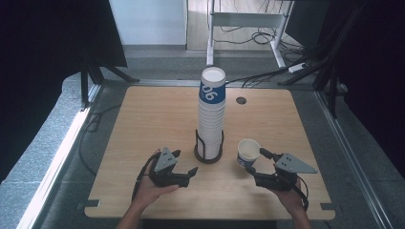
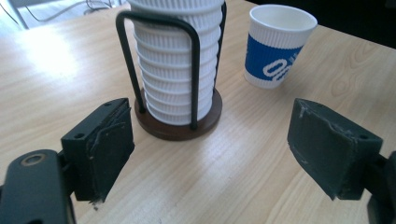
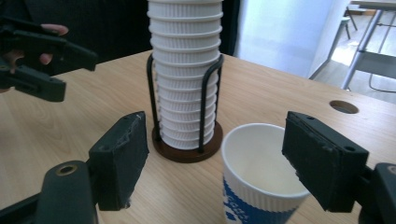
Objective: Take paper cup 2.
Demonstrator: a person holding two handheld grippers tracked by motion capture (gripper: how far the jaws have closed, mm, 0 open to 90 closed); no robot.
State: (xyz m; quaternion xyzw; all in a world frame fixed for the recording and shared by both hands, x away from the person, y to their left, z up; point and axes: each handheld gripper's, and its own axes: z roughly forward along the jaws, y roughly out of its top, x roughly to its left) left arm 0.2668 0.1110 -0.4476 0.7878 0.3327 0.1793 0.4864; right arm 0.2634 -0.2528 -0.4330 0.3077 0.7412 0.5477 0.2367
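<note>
A tall stack of white ribbed paper cups (image 1: 211, 114) (image 2: 175, 60) (image 3: 186, 70) stands in a black wire holder (image 1: 208, 152) on a round brown base (image 2: 177, 128) at mid-table. A single white cup with a blue band (image 1: 248, 151) (image 2: 275, 51) (image 3: 257, 163) is upright, right of the holder. My right gripper (image 1: 255, 161) (image 3: 217, 158) has its jaws apart around this cup. One pad overlaps the rim, and the other stands well clear of it. My left gripper (image 1: 185, 162) (image 2: 210, 140) is open and empty, pointing at the holder's base from the near left.
The wooden table (image 1: 143, 124) has a cable hole (image 1: 241, 100) (image 3: 343, 107) at the back right. Bare wood lies to the left and behind the holder. A white desk frame (image 1: 248, 19) and cables lie on the floor beyond the far edge.
</note>
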